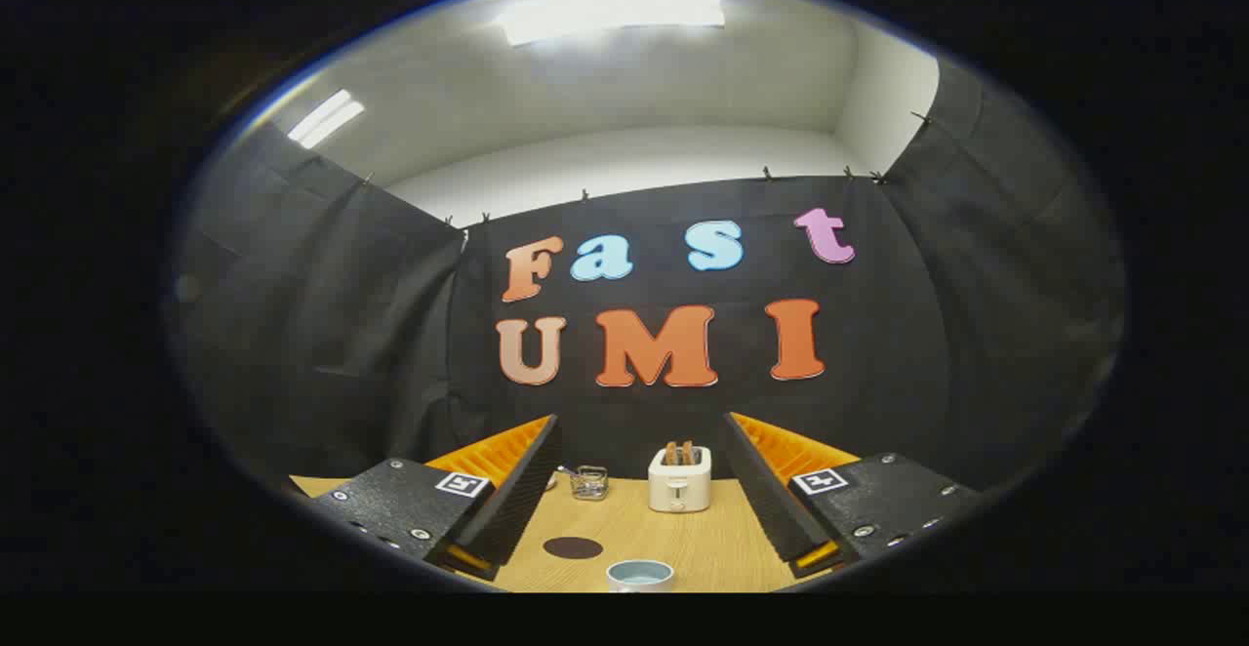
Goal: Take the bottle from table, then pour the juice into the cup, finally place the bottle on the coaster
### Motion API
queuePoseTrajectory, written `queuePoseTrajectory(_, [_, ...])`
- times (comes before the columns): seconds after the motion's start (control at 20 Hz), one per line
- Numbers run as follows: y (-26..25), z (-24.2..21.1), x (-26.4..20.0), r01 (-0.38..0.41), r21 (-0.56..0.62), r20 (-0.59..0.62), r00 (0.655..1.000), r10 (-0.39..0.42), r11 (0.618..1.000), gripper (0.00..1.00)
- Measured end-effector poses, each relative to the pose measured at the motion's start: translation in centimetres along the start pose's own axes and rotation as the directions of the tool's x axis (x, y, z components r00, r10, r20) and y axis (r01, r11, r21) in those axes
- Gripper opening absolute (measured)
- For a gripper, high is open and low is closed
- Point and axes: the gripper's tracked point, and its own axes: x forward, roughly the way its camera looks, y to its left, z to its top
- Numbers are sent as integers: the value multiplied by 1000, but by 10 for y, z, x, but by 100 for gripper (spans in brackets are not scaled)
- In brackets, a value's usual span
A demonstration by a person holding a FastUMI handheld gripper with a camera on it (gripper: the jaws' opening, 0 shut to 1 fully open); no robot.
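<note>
The gripper (639,490) is held above a table (712,548) of pale wood grain, aimed toward the booth's back wall. Its fingers (522,490) are spread wide apart, with nothing held between them and nothing touched by either one.

Between the fingers, nearest to them, a cup (640,575) is seen on the table; it is pale, round and upright, with a light blue inside, and only its upper part is in view. Whether any liquid is in it cannot be told.

Just beyond the cup, toward the left finger, a coaster (573,547) is seen lying flat on the table: a dark, round disc, with nothing on it. Cup and coaster are near each other but apart.

Farther back, between the fingers, a toaster (679,480) is noted, white, standing upright, with two brown slices (679,453) standing in its slots. To its left, close to the left finger's tip, a small glass dish (589,482) is seen, with something thin sticking out of it on the left; what that is cannot be made out.

Behind the table, black cloth (390,334) hangs as the booth's wall. Above it a white wall (634,168) and ceiling lights (610,17) are recorded.
</note>
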Motion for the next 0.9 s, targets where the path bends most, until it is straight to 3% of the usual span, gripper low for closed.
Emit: queuePoseTrajectory(0.9, [15,-25,-1,0,-10,-18,1000,0,1000,97])
